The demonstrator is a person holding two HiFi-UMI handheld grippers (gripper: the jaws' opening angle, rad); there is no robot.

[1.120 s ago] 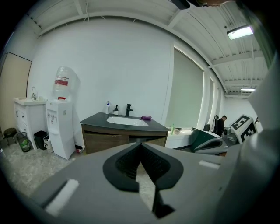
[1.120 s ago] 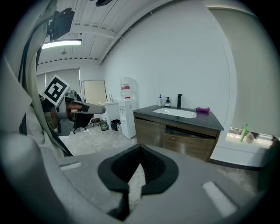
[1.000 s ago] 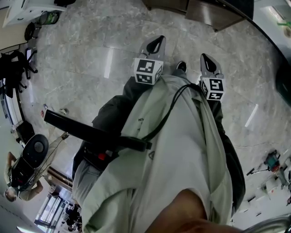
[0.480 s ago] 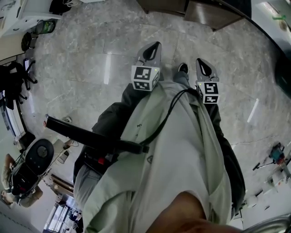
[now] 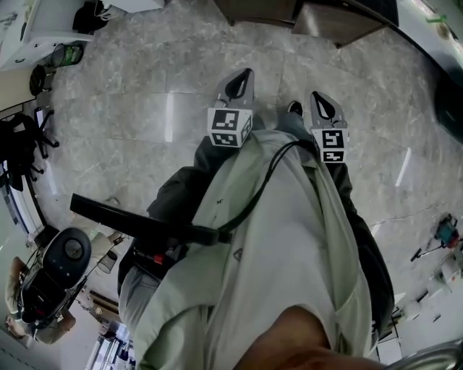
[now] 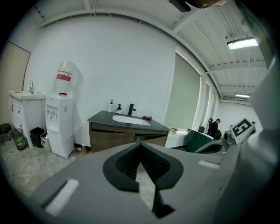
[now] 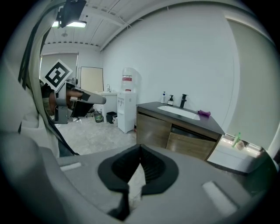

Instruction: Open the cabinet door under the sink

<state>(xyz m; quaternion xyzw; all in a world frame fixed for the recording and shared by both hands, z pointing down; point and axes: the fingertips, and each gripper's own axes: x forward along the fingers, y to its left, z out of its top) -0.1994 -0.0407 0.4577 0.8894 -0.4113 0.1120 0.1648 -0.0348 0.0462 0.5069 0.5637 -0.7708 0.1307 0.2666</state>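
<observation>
The wooden sink cabinet (image 6: 114, 139) (image 7: 154, 129) stands against the white wall some way ahead, and its corner shows at the head view's top edge (image 5: 329, 20). It has a dark top with a white basin (image 7: 179, 112). Its right-hand front (image 7: 192, 146) stands slightly out, with a dark gap above it. My left gripper (image 5: 244, 74) (image 6: 141, 143) and right gripper (image 5: 317, 97) (image 7: 140, 146) are held side by side over the marble floor in front of the person's body. Both are shut with nothing in them, well short of the cabinet.
A white water dispenser (image 6: 60, 127) (image 7: 127, 110) stands left of the cabinet, with a small white washstand (image 6: 21, 111) and bins beyond it. A faucet (image 6: 131, 109), soap bottles and a purple item sit on the top. Tools (image 5: 443, 235) lie on the floor at right. A green bin (image 6: 199, 141) stands right of the cabinet.
The person has walked on across the floor, and the floor seams and objects at left have shifted in the head view. Both grippers stay shut, side by side.
</observation>
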